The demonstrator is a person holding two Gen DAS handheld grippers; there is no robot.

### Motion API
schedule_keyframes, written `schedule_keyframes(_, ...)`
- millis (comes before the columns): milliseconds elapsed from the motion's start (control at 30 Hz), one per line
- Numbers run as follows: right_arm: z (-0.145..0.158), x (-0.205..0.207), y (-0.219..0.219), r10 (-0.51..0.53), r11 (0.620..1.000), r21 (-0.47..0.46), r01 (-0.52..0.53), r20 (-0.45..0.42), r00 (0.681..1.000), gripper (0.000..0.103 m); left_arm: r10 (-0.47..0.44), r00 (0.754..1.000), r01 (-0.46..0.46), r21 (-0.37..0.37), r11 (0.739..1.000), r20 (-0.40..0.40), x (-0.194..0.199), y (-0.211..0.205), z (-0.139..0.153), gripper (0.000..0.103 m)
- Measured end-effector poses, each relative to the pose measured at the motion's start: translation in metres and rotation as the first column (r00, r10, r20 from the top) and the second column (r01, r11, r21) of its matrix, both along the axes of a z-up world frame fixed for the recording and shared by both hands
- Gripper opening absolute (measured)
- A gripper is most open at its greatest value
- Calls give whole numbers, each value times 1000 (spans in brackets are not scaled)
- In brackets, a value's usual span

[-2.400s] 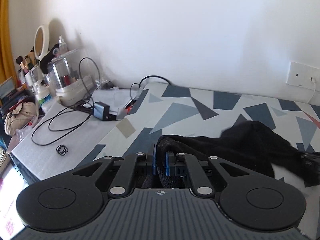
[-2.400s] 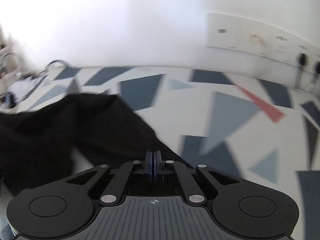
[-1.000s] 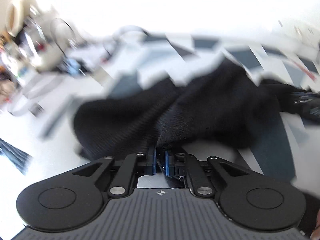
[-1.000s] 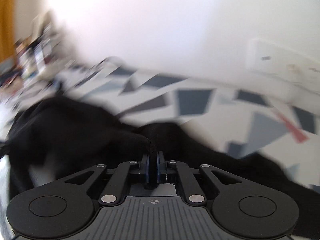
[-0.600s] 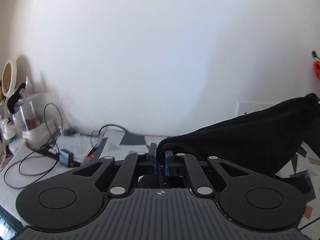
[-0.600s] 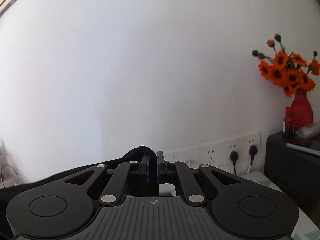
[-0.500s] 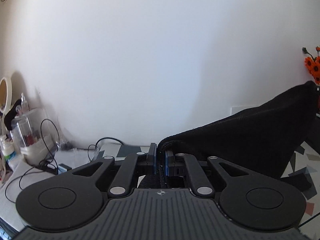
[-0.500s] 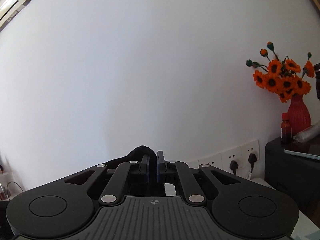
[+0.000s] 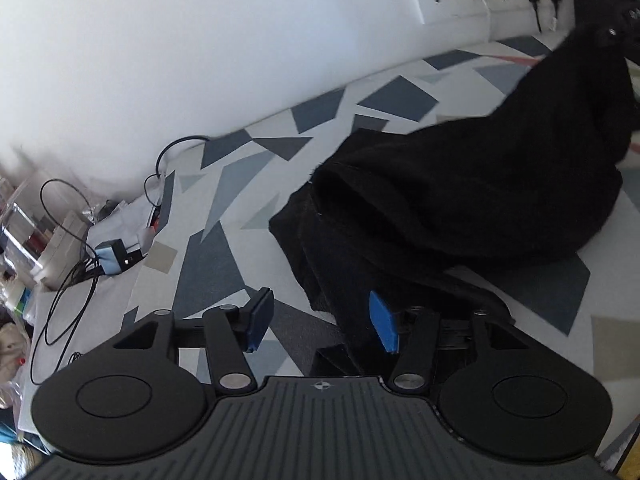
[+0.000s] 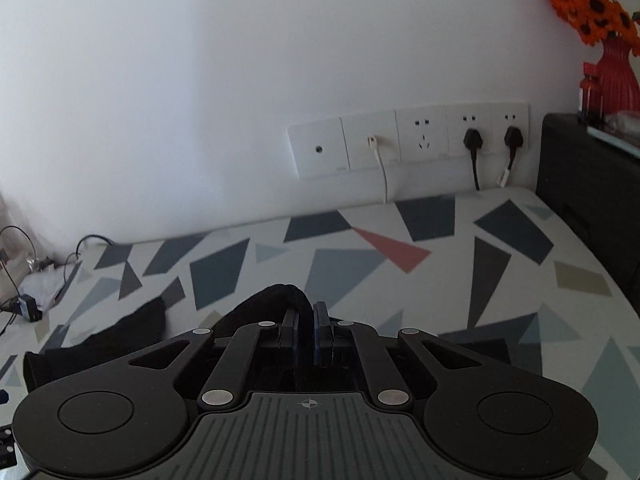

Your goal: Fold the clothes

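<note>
A black knitted garment [image 9: 460,200] lies bunched on the triangle-patterned sheet [image 9: 208,256]. It rises toward the upper right, where the right gripper [image 9: 612,32] holds its far end. My left gripper [image 9: 320,314] stands open just above the sheet. Its blue pads [image 9: 260,314] are wide apart, and the garment's near edge lies by the right pad without being pinched. In the right wrist view my right gripper [image 10: 306,322] is shut on a fold of the black garment [image 10: 276,296], which humps over the fingertips and trails off to the left.
Cables and a small charger [image 9: 114,258] lie at the sheet's left edge, beside cluttered containers. A row of wall sockets [image 10: 408,140] with plugs runs along the white wall. A black cabinet [image 10: 592,192] with a red vase [image 10: 618,72] stands at the right.
Both grippers came down from holding the garment up in the air. The left gripper opened and let go of its corner, and the garment now rests on the sheet.
</note>
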State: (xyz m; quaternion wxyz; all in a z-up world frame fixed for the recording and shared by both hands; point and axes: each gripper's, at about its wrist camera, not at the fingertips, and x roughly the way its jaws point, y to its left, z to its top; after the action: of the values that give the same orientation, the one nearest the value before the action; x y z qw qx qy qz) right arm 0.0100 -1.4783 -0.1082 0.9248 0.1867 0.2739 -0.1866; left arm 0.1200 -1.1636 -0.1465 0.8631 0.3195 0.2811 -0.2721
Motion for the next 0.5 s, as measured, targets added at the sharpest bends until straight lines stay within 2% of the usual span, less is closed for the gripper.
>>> schedule_keyframes(100,-15,5,-8,-14,1000,22,14,-24,1000,6,-116,992,113,73,991,39,-15,-16,-11,56)
schedule_keyframes(200,-25,10,-23,-22,999,33,23,-41,999,6,-233,970,221,150,964,69,-31,-33,-23,57)
schedule_keyframes(300,-35,12,-31,-38,998,43,41,-61,997,6,-349,933,322,229,919,89,-46,-49,-34,25)
schedule_keyframes(333,-38,12,-32,-42,998,48,46,-66,997,6,-386,918,353,255,900,93,-51,-54,-38,24)
schedule_keyframes(367,-40,12,-32,-45,997,52,48,-70,997,6,-394,915,365,234,901,86,-51,-55,-35,24)
schedule_keyframes(400,-42,11,-32,-45,997,55,49,-71,996,6,-379,923,362,178,915,68,-47,-52,-26,22)
schedule_keyframes(433,-43,10,-33,-45,997,58,50,-70,997,6,-365,930,357,121,926,50,-42,-49,-17,10)
schedule_keyframes(500,-44,7,-35,-46,997,65,51,-65,997,6,-339,941,339,7,941,10,-34,-43,0,4)
